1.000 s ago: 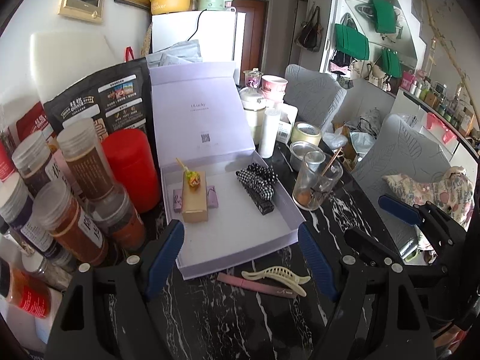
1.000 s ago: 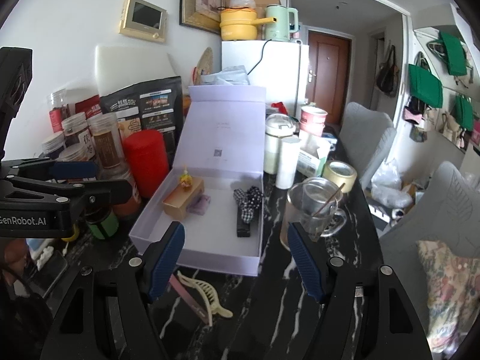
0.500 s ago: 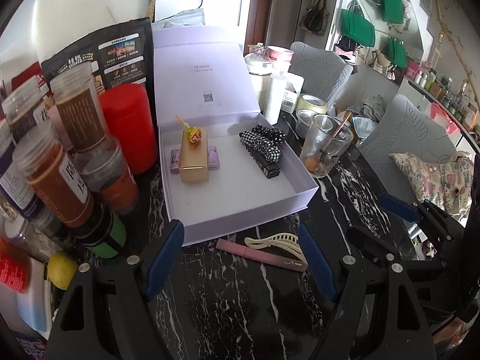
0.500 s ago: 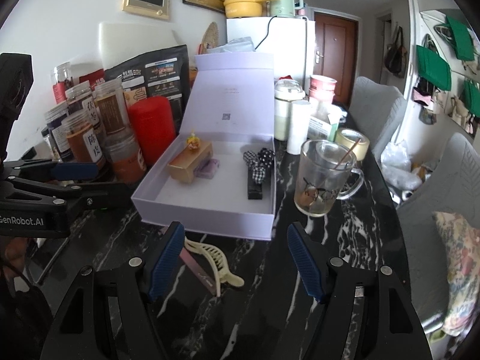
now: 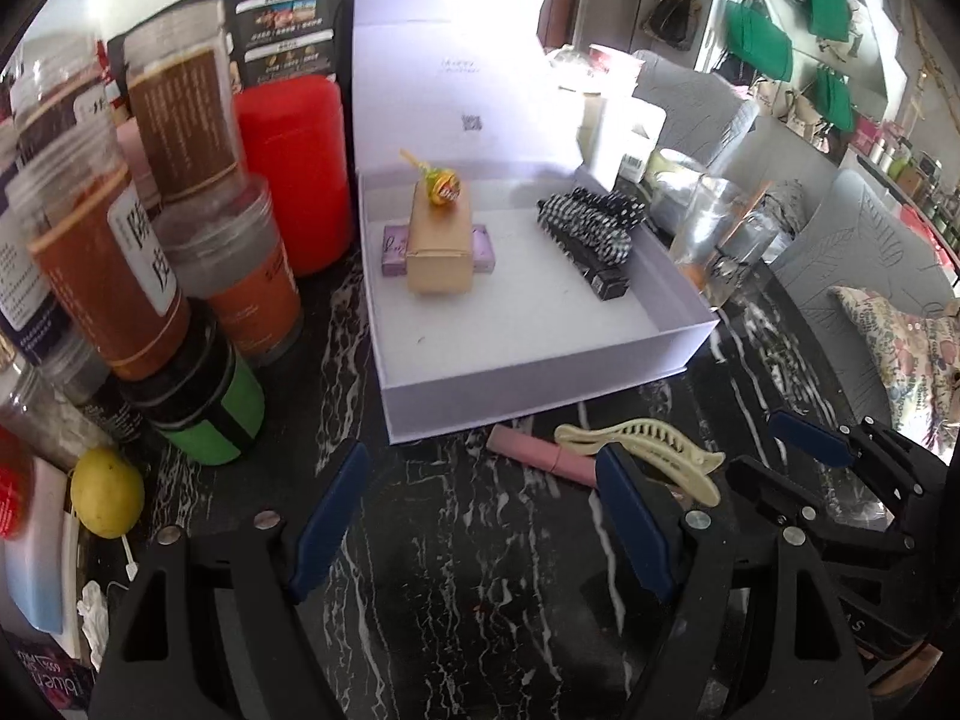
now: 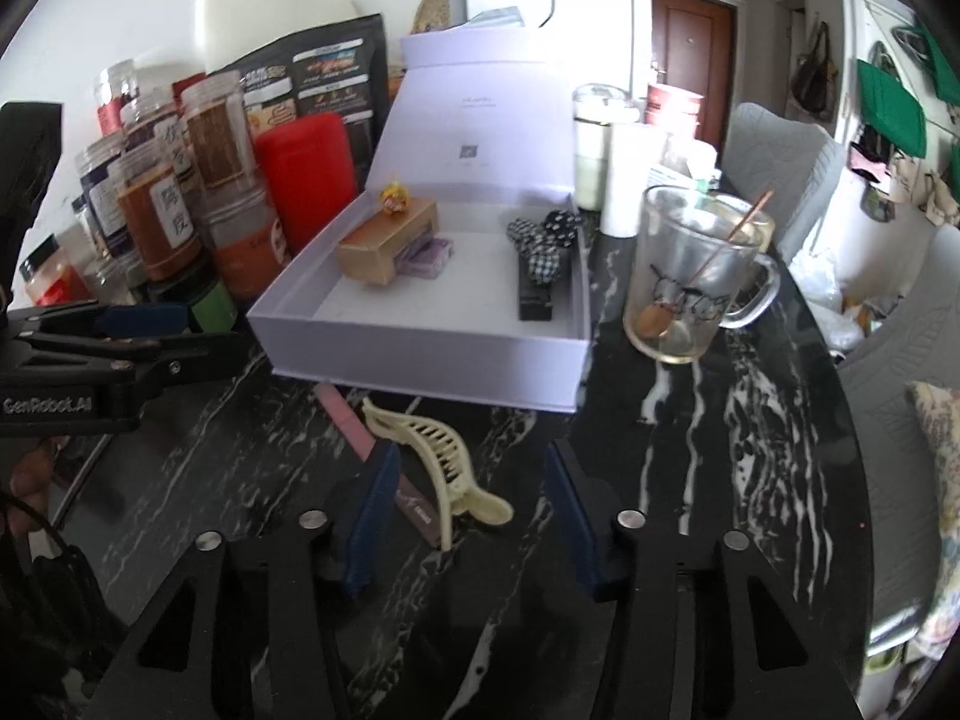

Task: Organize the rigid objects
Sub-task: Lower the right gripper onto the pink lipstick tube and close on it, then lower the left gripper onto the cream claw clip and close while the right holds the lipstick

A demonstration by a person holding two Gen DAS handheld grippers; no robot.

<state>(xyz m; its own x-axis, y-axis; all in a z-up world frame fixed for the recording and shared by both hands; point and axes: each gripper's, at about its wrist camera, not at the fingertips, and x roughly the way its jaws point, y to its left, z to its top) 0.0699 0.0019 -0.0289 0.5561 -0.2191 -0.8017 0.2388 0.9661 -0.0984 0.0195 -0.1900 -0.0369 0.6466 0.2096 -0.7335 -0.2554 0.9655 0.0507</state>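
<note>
Lowered both tools toward the dark marble bench [image 6: 720, 450] during the last second, pushing the wall and the fridge mostly out through the top of both views and bringing the bench surface up close. Kept the left tool [image 5: 480, 462] wide open and empty, with only bare bench between its blue pads. Kept the right tool [image 6: 472, 456] spread open as well, holding nothing. Brought the cream claw clip [image 6: 441, 450] from just above the left finger in the right wrist view to the lower centre, now between the two open fingers, flat on the bench against a pink stick [image 6: 345, 414]; touching or overlapping, could not be told which. Found the same clip at the lower right of the left wrist view [image 5: 660, 450], partly behind that tool's right finger, just in front of the lilac box [image 5: 540, 372]. Left the box as before in centre frame, lid upright, with the gold carton [image 5: 438, 246], the lollipop [image 5: 443, 189] on top of it, and the checked hair clip [image 5: 591, 222] by the right wall. Judged from this: approach of the right tool to the claw clip under way, grasp not yet made, clip and stick apparently the last loose pieces for the box. Probably needed next: a little more descent, then closing across the clip alone, without pinching the pink stick together with it.
</note>
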